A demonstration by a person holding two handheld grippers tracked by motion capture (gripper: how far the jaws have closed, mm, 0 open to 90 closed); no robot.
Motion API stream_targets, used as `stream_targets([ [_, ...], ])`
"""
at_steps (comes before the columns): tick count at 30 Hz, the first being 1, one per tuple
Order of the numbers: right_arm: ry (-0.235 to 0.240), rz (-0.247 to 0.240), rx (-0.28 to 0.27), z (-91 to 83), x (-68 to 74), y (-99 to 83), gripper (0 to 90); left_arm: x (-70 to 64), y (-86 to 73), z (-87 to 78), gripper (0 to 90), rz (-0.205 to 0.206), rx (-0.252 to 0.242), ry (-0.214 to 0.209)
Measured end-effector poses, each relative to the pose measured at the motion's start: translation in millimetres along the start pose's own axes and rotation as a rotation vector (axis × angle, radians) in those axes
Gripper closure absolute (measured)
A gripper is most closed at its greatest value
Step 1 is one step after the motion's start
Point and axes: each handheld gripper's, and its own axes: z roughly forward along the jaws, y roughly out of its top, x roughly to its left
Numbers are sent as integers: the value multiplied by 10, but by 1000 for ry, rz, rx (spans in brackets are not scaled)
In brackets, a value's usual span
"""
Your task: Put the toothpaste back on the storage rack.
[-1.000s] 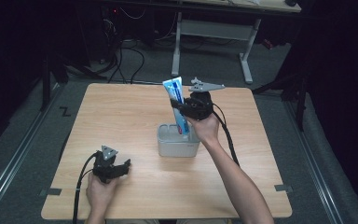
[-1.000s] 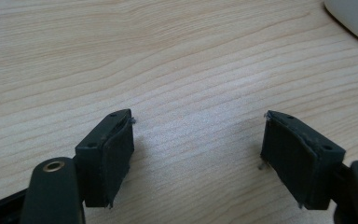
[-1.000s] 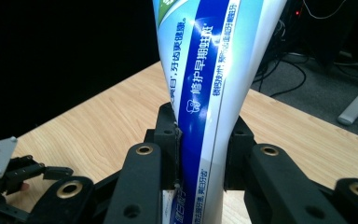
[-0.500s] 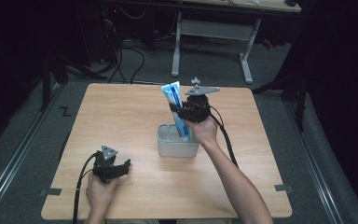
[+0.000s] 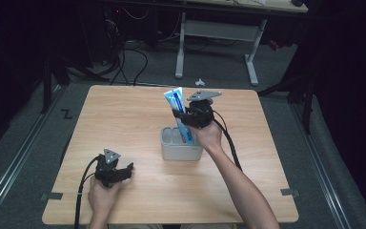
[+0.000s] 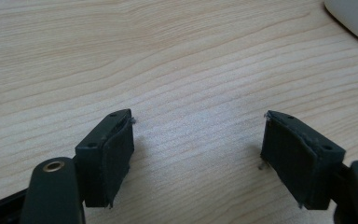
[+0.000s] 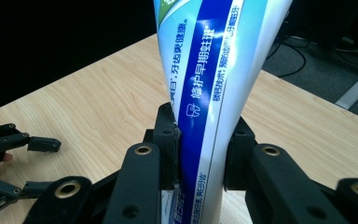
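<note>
Tongs first: my right tongs are clamped on the toothpaste tube, the two pads pinching its flattened body from either side, as the right gripper view shows plainly. My left tongs rest low over the worktop near its front edge, jaws standing well apart with nothing between them; in the left gripper view there is bare wood grain under them and a white corner of the holder at the top right.

The tube stands nearly upright, tilted a little, its lower end down in the grey holder at the middle of the worktop and its crimped end up in the air.

I judge the tube light and soft: it gives under the pads, and its glossy skin could slide if I squeeze too little. Squeeze too hard and I may push paste toward the cap. The flat, broad body is where I want my hold, across the faces as now, not on the slick rounded shoulder. Which compartment of the holder it sits in I cannot tell.
</note>
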Motion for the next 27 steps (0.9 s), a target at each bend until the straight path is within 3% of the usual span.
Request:
stream_targets([
  [27, -1, -36, 44, -26, 29, -79, 721, 1, 1, -2, 256, 1, 4, -2],
])
